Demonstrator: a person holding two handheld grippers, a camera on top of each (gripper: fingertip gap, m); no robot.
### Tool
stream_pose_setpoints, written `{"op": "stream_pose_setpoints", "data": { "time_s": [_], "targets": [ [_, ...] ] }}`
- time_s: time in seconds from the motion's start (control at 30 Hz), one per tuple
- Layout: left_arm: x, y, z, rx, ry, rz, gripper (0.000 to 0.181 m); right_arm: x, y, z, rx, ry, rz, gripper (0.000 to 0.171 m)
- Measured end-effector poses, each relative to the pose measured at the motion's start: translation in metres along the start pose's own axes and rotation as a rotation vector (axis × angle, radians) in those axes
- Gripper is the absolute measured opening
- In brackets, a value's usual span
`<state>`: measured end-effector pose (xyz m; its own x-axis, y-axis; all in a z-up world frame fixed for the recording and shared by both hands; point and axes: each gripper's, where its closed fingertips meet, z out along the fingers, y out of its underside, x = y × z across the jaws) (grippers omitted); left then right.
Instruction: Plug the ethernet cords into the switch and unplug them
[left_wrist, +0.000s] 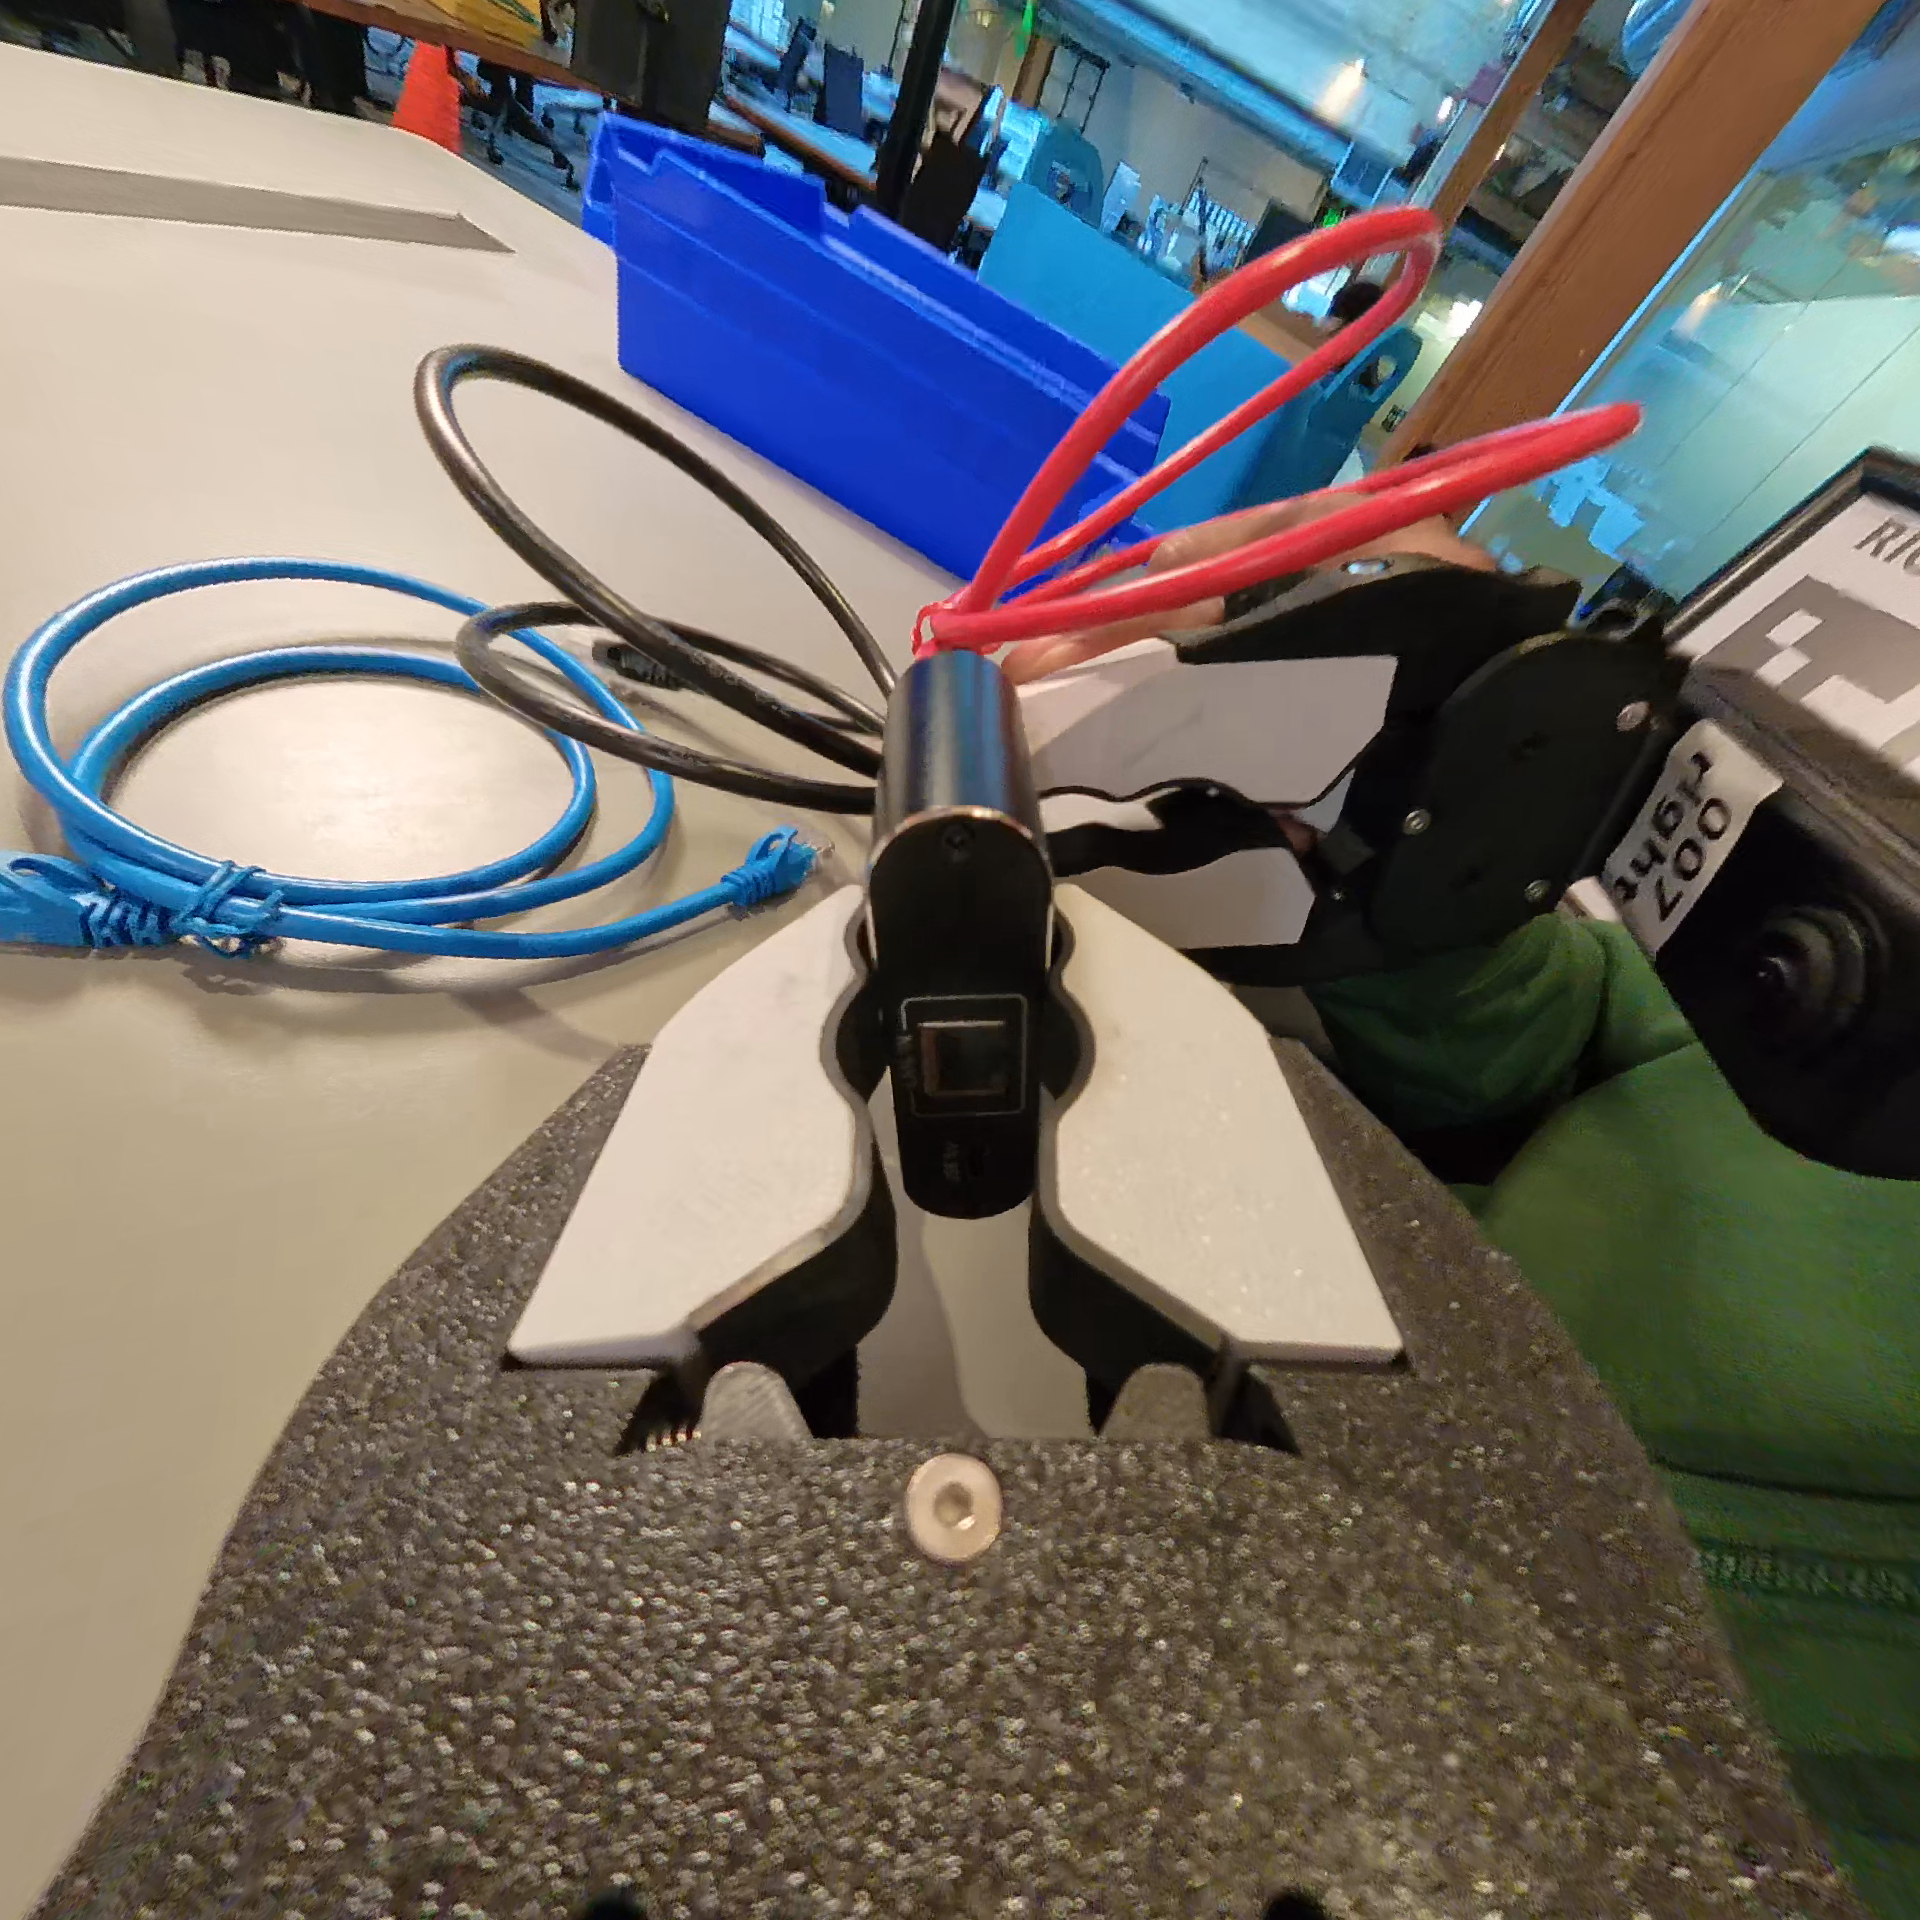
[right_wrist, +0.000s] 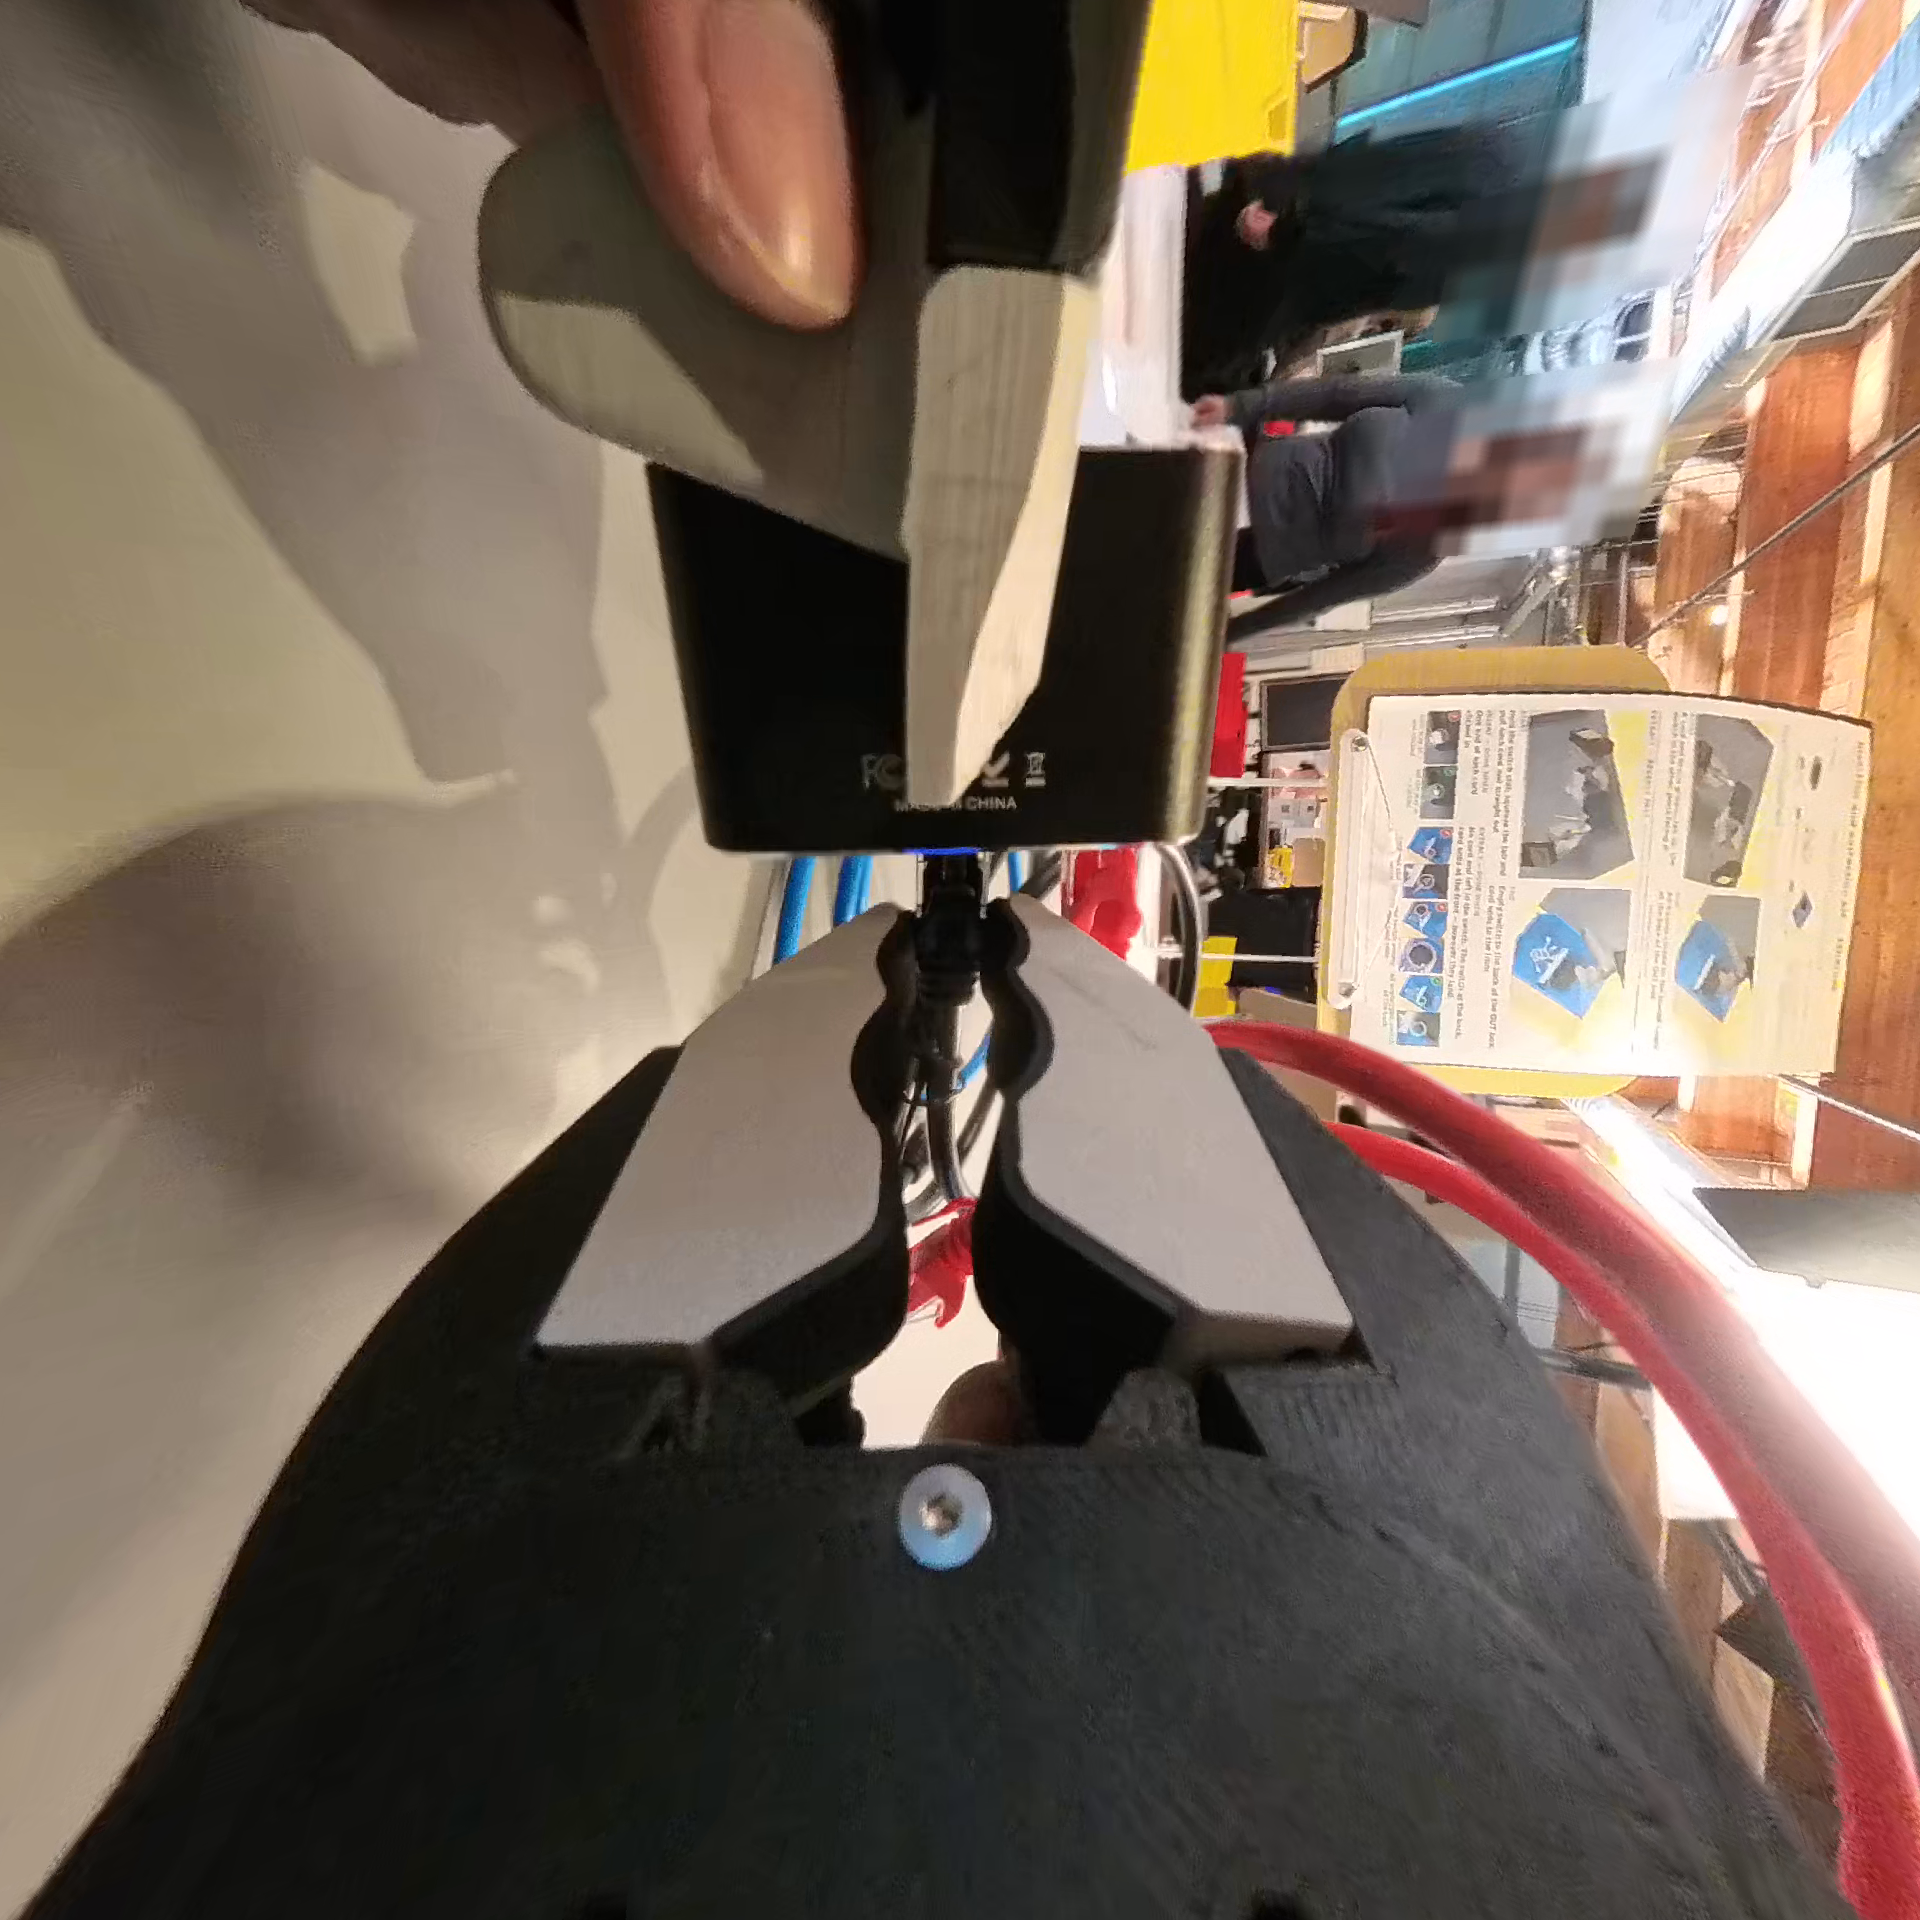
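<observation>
My left gripper (left_wrist: 961, 935) is shut on a small black switch (left_wrist: 961, 1049), held end-on with one empty port facing the camera. In the right wrist view the switch (right_wrist: 790, 665) hangs from the left gripper's pale fingers (right_wrist: 977, 582), with a thumb resting on them. My right gripper (right_wrist: 951, 925) is shut on the black cord's plug (right_wrist: 948, 956), which sits at the switch's lower edge under a blue glow. The right gripper also shows in the left wrist view (left_wrist: 1081, 810). A red cord (left_wrist: 1195, 416) loops beyond the switch. A coiled blue cord (left_wrist: 343, 831) and the black cord (left_wrist: 623, 540) lie on the table.
A blue bin (left_wrist: 831, 343) stands at the table's (left_wrist: 208, 1143) far side. A green sleeve (left_wrist: 1662, 1299) is at the right. The red cord (right_wrist: 1662, 1299) trails past the right gripper's side. A yellow board with a printed sheet (right_wrist: 1600, 883) and people stand behind. My left and right fingertips are right by each other.
</observation>
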<state>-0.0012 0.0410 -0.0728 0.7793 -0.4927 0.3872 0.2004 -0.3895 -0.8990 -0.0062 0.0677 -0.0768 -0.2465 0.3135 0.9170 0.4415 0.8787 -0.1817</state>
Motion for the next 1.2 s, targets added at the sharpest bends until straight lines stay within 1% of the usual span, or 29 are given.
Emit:
{"op": "stream_pose_setpoints", "data": {
  "time_s": [0.17,0.23,0.37,0.43,0.57,0.67,0.87,0.93,1.0,1.1,1.17,1.2],
  "targets": [
    [-0.002,-0.017,-0.009,0.149,0.109,-0.14,0.027,0.019,-0.007,0.0,0.098,0.181,0.09,0.015],
    [-0.003,-0.021,-0.013,0.188,0.12,-0.156,0.027,0.021,0.001,0.001,0.045,0.21,0.062,0.02],
    [0.0,-0.022,-0.013,0.192,0.153,-0.174,0.027,0.025,0.0,0.002,0.004,0.283,0.005,0.02],
    [0.001,-0.021,-0.012,0.188,0.155,-0.182,0.027,0.028,0.0,0.003,-0.03,0.337,-0.051,0.015],
    [0.008,-0.022,-0.016,0.196,0.206,-0.192,0.027,0.031,-0.008,-0.006,0.013,0.374,-0.101,0.011],
    [0.008,-0.021,-0.014,0.196,0.195,-0.191,0.027,0.029,-0.006,-0.006,-0.018,0.349,-0.115,0.011],
    [0.007,-0.021,-0.012,0.197,0.174,-0.183,0.027,0.026,-0.007,-0.006,-0.025,0.332,-0.111,0.011],
    [0.007,-0.023,-0.014,0.215,0.18,-0.183,0.027,0.029,-0.008,-0.006,0.002,0.347,-0.093,0.011],
    [0.005,-0.03,-0.017,0.263,0.19,-0.212,0.026,0.033,-0.01,-0.006,0.053,0.354,-0.033,0.013],
    [-0.017,-0.042,-0.031,0.384,0.117,-0.277,0.027,0.027,-0.009,-0.01,0.122,0.225,0.045,0.016],
    [-0.036,-0.05,-0.051,0.484,0.054,-0.324,0.026,0.016,0.003,-0.014,0.136,0.069,0.108,0.016],
    [-0.044,-0.052,-0.061,0.525,0.032,-0.346,0.026,0.009,0.015,-0.014,0.12,-0.021,0.163,0.02]
  ]
}}
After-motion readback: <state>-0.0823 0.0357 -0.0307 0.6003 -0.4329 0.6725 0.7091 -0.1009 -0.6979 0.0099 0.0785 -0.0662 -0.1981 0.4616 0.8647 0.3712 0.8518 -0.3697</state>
